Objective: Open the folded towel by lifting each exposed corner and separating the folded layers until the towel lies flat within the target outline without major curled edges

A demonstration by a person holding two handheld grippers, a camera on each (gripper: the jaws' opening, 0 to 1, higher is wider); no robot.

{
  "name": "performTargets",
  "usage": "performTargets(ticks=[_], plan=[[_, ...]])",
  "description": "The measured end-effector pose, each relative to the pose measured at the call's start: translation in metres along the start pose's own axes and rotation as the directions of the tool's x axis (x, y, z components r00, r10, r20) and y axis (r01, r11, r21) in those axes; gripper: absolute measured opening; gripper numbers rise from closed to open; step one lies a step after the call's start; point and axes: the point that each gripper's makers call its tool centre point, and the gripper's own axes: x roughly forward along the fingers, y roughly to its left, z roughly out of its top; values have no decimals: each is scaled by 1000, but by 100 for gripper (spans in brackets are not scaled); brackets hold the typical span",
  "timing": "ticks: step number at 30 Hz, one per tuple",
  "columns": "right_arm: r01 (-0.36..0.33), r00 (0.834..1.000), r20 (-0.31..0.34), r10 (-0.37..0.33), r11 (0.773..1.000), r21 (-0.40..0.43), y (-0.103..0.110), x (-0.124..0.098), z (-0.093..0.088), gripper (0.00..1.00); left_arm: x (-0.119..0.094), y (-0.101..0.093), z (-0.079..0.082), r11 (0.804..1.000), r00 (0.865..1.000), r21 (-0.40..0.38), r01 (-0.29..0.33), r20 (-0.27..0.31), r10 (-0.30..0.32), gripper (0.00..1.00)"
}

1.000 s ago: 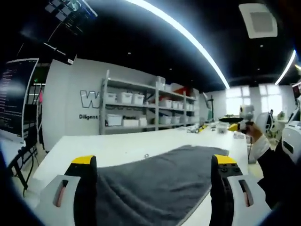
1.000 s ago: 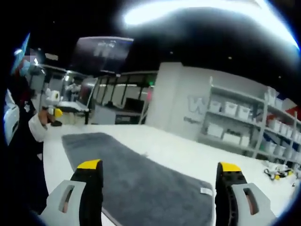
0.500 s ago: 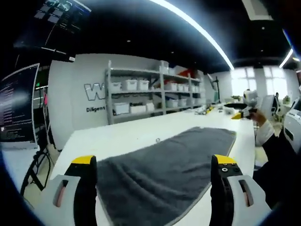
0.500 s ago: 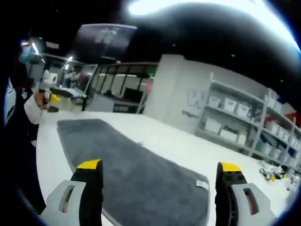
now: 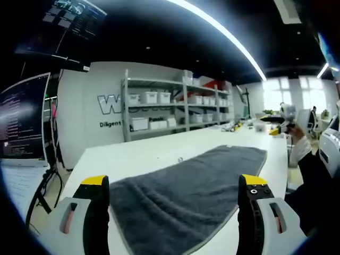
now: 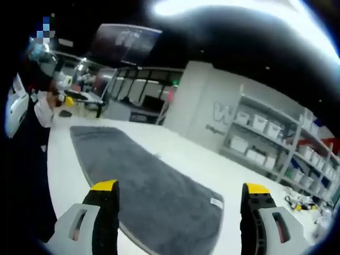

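A white table in a big workshop-type room was the setting, lit by a long ceiling strip. Closest in the left gripper view, the left gripper was seen with its yellow-tipped jaws spread wide apart and nothing held between them. Same story in the right gripper view: the right gripper was held with jaws well apart, empty, hovering above the table edge.

Just past the jaws, the grey towel was laid out long on the table, looking mostly spread rather than bunched. Some soft wrinkles could be made out near the left gripper's end. A small white tag was spotted at the towel's corner in the right gripper view. No target outline could be made out, so fit can't be judged.

Honestly the unfolding step looked nearly done, or a final layer was maybe left; can't be told for sure. Next, a near corner would probably need to be pinched and the edge pulled smooth.

Farther back, shelves with white bins were lined along the wall, and a dark monitor was parked at the left.
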Motion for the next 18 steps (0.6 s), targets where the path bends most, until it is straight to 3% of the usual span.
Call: performTargets(ticks=[3,11,18], plan=[[11,1000,10,-11,1000,-8,-4,-10,1,93,-1,0,-12,997,997,73,-15,-78,21,100],[75,997,-9,-75,997,-34,-21,-23,-4,92,-3,5,-7,999,999,31,-21,-48,23,100],[56,994,90,-55,998,-8,-9,-7,18,90,6,-8,-11,998,997,64,16,-72,-11,100]])
